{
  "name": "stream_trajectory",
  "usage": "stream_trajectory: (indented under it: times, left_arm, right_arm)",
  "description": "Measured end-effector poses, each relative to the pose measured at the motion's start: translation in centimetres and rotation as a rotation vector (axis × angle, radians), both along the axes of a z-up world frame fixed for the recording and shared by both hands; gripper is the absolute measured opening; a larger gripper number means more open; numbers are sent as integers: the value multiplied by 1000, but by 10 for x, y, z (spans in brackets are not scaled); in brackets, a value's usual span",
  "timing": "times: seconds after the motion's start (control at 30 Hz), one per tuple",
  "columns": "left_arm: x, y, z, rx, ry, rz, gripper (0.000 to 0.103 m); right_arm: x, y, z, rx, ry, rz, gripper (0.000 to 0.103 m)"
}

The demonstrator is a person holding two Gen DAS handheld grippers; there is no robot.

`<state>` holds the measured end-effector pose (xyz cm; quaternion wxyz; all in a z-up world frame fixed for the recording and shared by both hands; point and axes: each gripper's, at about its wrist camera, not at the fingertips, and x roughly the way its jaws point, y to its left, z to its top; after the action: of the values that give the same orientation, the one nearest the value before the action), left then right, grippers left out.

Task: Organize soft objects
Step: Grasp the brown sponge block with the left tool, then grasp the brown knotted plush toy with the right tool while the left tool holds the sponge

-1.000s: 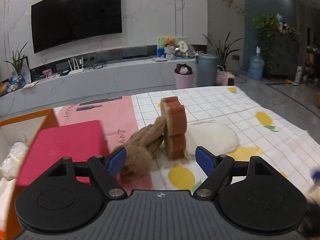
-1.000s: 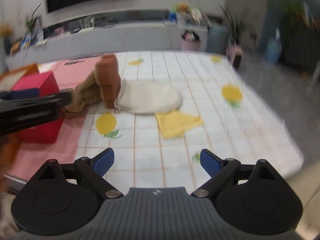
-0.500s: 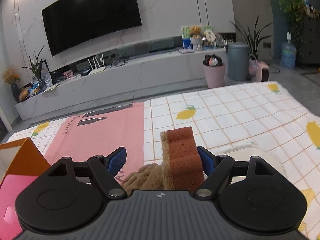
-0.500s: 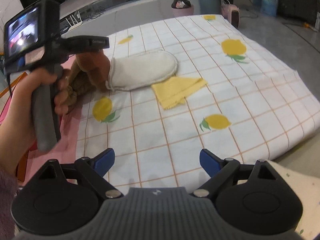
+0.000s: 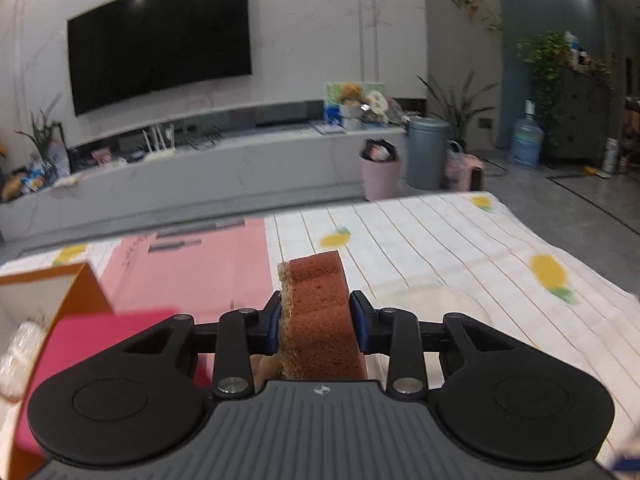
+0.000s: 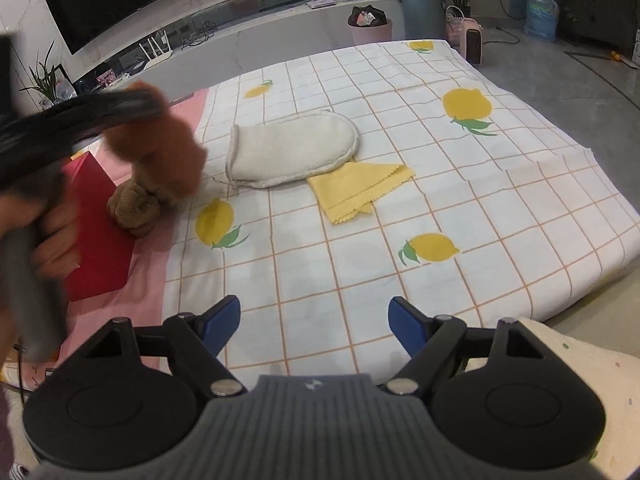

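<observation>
The sponge (image 5: pixel 320 312) is pinched across its flat faces by the left gripper (image 5: pixel 318 322) and is carried above the cloth (image 6: pixel 460 184), near the box (image 5: pixel 52 292). It is judged light and squashy (a mid-body grip should be enough). The right gripper (image 6: pixel 314 324) is spread wide, with nothing between its fingers. The mitt (image 6: pixel 288 152), rag (image 6: pixel 356 192) and plush (image 6: pixel 134 208) lie on the cloth.

left hand-held gripper (image 5: pixel 319 326) clamping brown sponge (image 5: pixel 318 312) — upright, above lemon-print cloth (image 5: pixel 460 248)

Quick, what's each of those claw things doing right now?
Left gripper: jaws shut on the brown sponge.
Right gripper: jaws open, holding nothing.
</observation>
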<state>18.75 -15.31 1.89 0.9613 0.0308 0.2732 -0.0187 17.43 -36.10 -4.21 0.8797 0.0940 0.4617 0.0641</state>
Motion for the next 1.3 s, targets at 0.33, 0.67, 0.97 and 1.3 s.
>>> stream_trajectory:
  times: [0.33, 0.67, 0.97, 1.3]
  left_arm:
    - [-79, 48, -41, -75, 65, 31, 36]
    - [-103, 49, -68, -38, -39, -2, 78]
    - [-107, 61, -83, -90, -119, -37, 38]
    - [-131, 31, -102, 63, -269, -120, 38]
  right_arm:
    - [-10, 13, 8, -31, -19, 39, 80]
    - [-14, 20, 6, -67, -40, 75, 80]
    - [-3, 23, -11, -29, -12, 62, 84]
    - [28, 33, -17, 287, -10, -72, 85]
